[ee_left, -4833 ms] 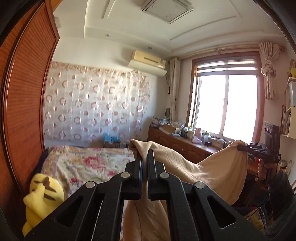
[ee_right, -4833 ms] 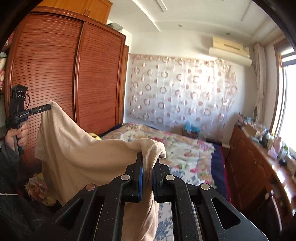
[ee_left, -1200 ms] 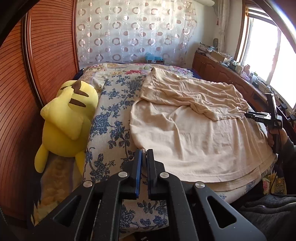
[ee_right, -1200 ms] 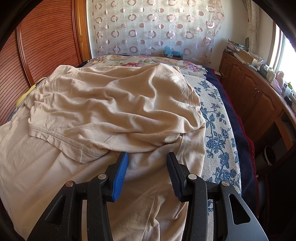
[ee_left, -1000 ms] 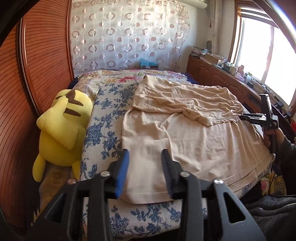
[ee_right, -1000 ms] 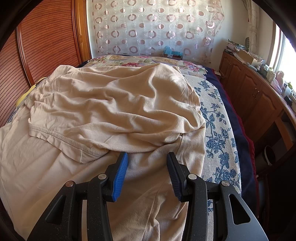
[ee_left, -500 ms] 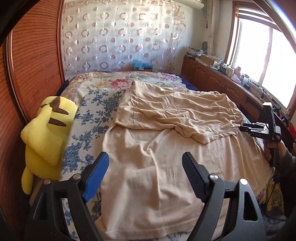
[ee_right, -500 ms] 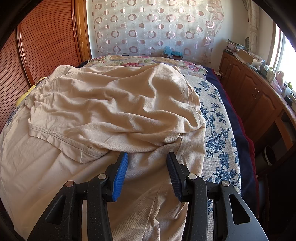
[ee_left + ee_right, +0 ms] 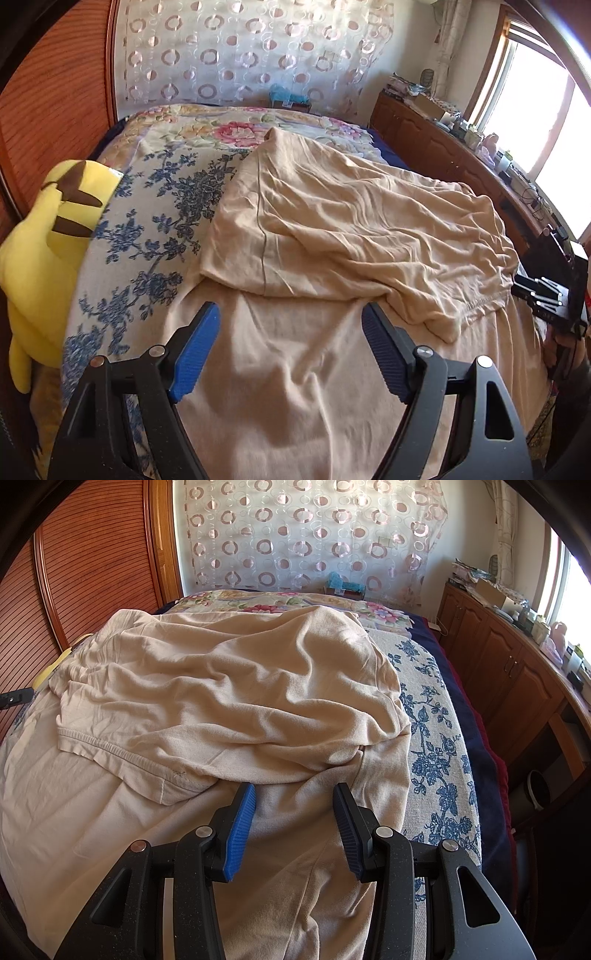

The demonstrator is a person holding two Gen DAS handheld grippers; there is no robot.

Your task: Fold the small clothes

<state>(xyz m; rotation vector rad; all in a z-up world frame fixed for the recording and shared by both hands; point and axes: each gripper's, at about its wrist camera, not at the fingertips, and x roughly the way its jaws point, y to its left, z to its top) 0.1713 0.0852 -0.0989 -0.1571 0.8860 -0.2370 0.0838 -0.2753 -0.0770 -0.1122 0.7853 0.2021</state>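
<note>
A beige garment (image 9: pixel 351 236) lies spread over the bed, its upper half folded back in a wrinkled layer over the lower half. My left gripper (image 9: pixel 290 314) hovers above the flat lower part near the fold's edge. Its jaws are wide apart and closing slightly, with only cloth below them and nothing pressed. In the right wrist view the same garment (image 9: pixel 221 686) fills the bed. My right gripper (image 9: pixel 294 792) stands open over the cloth just below the folded layer's edge. The right gripper's body (image 9: pixel 543 295) shows at the bed's right side.
The bed has a blue-flowered cover (image 9: pixel 155 206). A yellow plush toy (image 9: pixel 44 240) lies along its left edge against a wooden wardrobe (image 9: pixel 92 572). A wooden dresser (image 9: pixel 517 672) with clutter runs under the window on the right. A patterned curtain hangs behind the bed.
My left gripper opened wide and moved in over the garment, from the bed's left front corner toward the fold's edge. The right gripper and the cloth stayed still.
</note>
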